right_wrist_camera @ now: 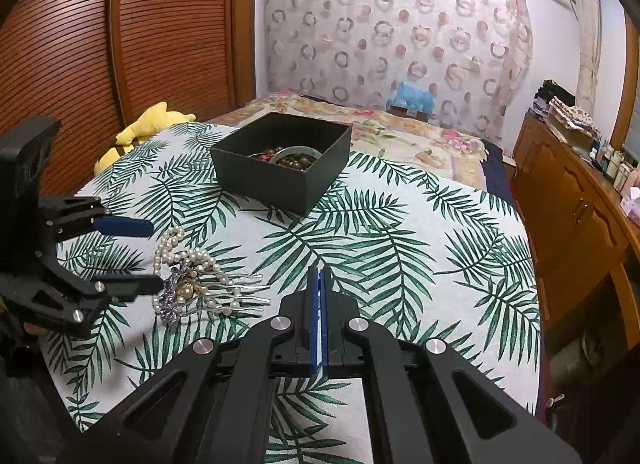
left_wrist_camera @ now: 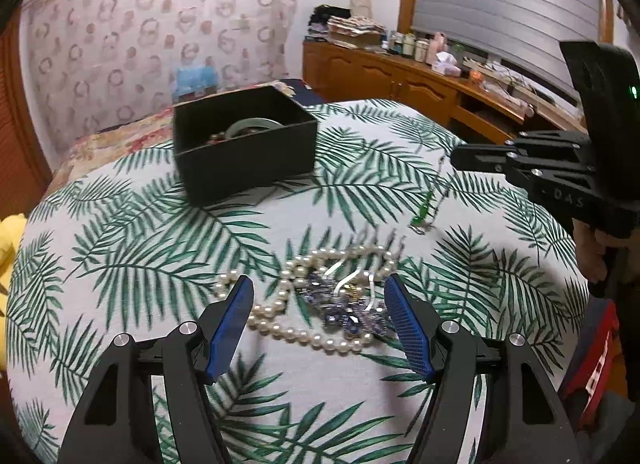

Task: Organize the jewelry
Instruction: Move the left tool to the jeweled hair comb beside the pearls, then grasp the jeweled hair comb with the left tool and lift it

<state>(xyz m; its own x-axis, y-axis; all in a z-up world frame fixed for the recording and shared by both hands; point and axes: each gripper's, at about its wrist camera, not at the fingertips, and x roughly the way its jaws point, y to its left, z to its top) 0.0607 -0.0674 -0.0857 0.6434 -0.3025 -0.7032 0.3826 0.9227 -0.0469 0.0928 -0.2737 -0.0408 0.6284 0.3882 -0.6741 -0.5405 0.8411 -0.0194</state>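
Observation:
My left gripper (left_wrist_camera: 318,280) is open and hangs low over a jewelry pile on the leaf-print cloth (left_wrist_camera: 160,248). The pile, a pearl necklace (left_wrist_camera: 304,334) tangled with a blue-stone hair comb (left_wrist_camera: 344,306), lies between the blue pads without touching them. The right gripper (left_wrist_camera: 456,158) is shut on a thin chain with green stones (left_wrist_camera: 425,206), which dangles from its tip. In the right wrist view the right gripper (right_wrist_camera: 320,269) shows shut pads; the chain is hidden there. The left gripper (right_wrist_camera: 158,256), pearls (right_wrist_camera: 176,252) and comb (right_wrist_camera: 170,306) sit at left. A black box (left_wrist_camera: 244,152) (right_wrist_camera: 280,184) holds beads and a bangle.
A yellow plush toy (right_wrist_camera: 150,120) lies at the cloth's far left edge. A wooden dresser (right_wrist_camera: 568,208) (left_wrist_camera: 404,80) crowded with bottles and folded cloth runs along the right. A slatted wooden door (right_wrist_camera: 140,24) and a patterned curtain (right_wrist_camera: 400,36) stand behind the bed.

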